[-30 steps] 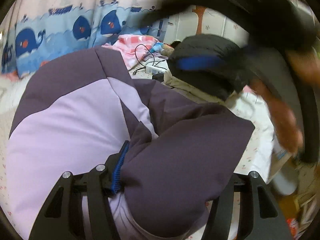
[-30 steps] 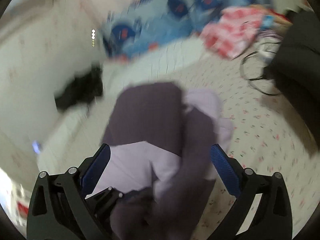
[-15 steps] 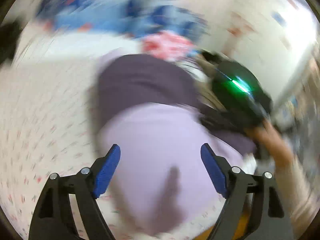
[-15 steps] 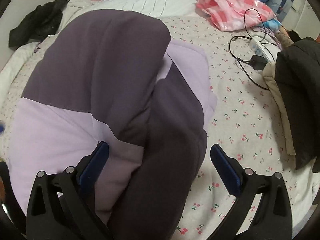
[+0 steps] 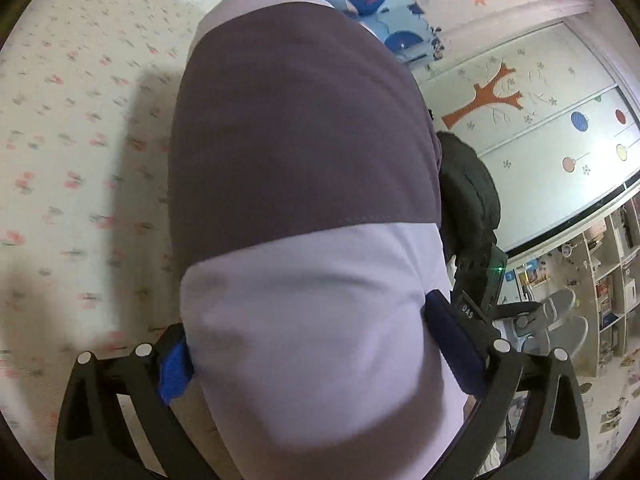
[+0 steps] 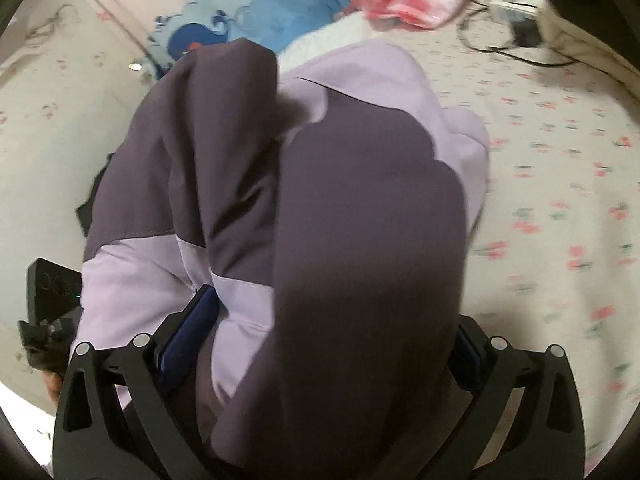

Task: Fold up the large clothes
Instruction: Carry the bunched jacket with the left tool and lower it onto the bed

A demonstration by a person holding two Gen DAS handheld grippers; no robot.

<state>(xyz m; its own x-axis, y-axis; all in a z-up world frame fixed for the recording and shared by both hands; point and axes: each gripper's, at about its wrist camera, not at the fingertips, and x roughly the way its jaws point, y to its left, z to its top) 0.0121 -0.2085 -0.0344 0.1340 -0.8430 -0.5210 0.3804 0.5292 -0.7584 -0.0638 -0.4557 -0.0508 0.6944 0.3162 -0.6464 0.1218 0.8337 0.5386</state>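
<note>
A folded, padded jacket in dark purple and pale lilac fills both views. In the left wrist view the jacket is a thick bundle held between the blue pads of my left gripper, lifted off the bed. In the right wrist view the same jacket is clamped between the pads of my right gripper, with its folded sleeves on top. The far end hangs toward the sheet. The other gripper's black body shows at the left edge.
A cherry-print bed sheet lies under the jacket. A whale-print blue cloth, a pink checked cloth and a power strip with cables lie at the far side. A black coat and wardrobe doors stand to the right.
Both grippers have closed on the folded jacket and lifted it off the bed. The views have tilted and swung, and the left gripper went from open over the jacket to clamped on it.
</note>
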